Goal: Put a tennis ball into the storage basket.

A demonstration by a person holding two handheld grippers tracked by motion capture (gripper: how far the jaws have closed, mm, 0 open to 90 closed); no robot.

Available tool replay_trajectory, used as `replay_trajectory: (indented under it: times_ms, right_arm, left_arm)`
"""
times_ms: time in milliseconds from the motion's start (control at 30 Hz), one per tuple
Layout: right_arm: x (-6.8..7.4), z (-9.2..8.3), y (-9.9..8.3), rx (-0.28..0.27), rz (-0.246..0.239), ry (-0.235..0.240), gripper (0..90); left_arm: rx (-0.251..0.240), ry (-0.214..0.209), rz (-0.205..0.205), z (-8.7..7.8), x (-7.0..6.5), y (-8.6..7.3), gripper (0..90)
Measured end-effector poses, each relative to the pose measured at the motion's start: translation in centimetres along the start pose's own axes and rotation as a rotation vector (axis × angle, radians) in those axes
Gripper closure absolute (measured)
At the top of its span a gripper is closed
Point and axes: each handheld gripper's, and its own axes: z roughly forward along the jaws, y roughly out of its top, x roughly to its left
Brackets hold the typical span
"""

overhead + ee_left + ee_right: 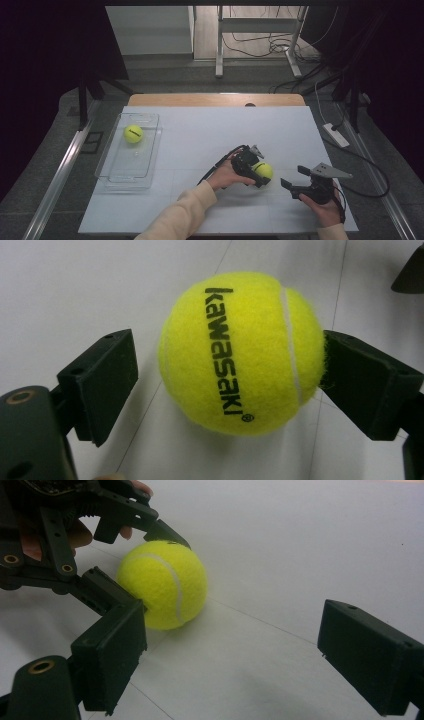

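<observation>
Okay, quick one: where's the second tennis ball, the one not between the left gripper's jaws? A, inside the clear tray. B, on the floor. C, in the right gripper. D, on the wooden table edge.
A: the second tennis ball lies inside the clear tray at the table's left.

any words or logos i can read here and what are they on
"kawasaki" with a small registered mark after it: black print on the yellow tennis ball between the left gripper's jaws, read in the left gripper view.
Dark print on the second tennis ball in the clear tray: too small to read in the high view.
No other text can be read.
</observation>
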Motion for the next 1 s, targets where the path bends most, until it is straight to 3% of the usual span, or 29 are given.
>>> replay_trajectory:
  times_ms: [200, 500, 1000]
  right_arm:
    - [0.0, 0.0, 0.0, 0.001, 0.0, 0.0, 12.3]
    - [0.0, 0.0, 0.0, -0.002, 0.0, -0.002, 12.3]
    - [0.1, -0.1, 0.0, -0.005, -0.003, -0.002, 12.3]
  left_arm:
    - [-0.014, -0.006, 0.022, -0.1, -0.3, 0.0, 26.2]
    - [-0.004, 0.012, 0.032, -0.4, -0.7, 0.1, 27.4]
    - [-0.037, 0.028, 0.026, -2.5, -0.6, -0.1, 27.5]
